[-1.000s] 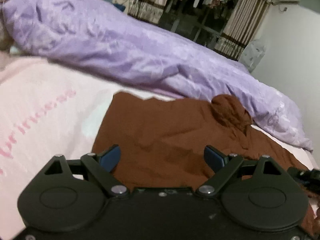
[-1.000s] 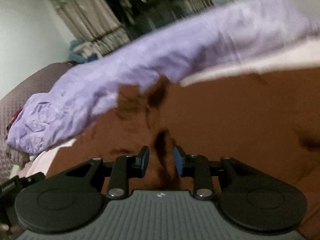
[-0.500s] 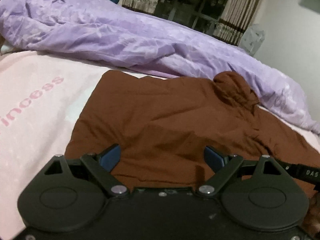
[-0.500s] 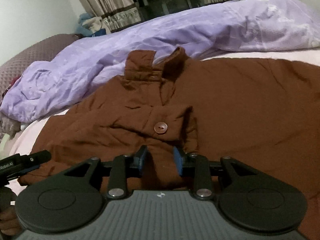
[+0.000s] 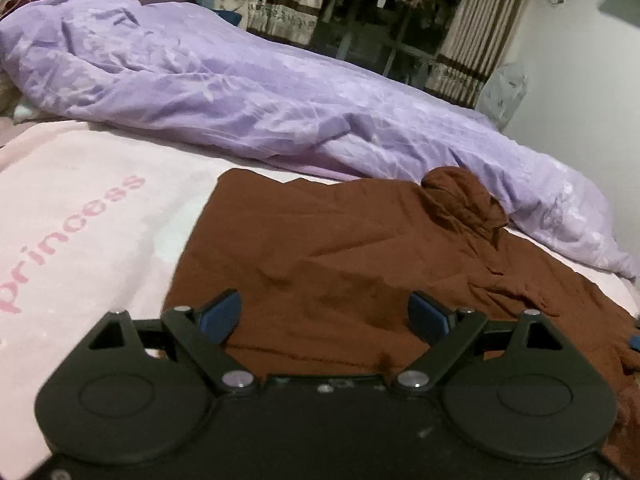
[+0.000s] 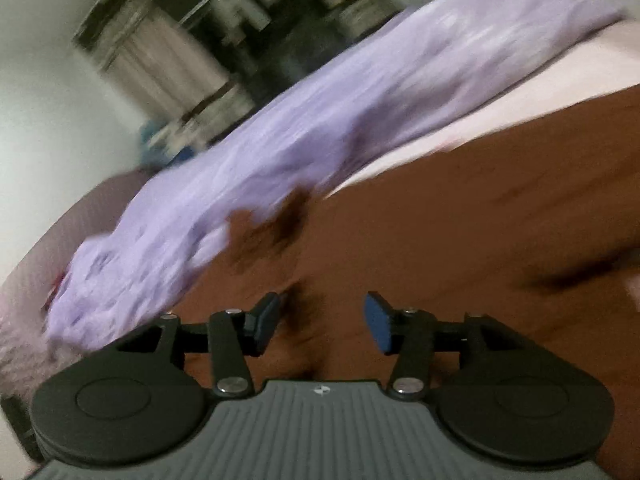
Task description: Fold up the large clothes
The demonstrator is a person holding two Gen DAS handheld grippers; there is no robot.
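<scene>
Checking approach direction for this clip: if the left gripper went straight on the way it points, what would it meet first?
Most likely the brown garment, spread on the bed just ahead of the open left gripper; depth is uncertain.

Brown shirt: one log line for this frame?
brown shirt: spread on bed | left gripper: open | right gripper: open | nothing gripped
</scene>
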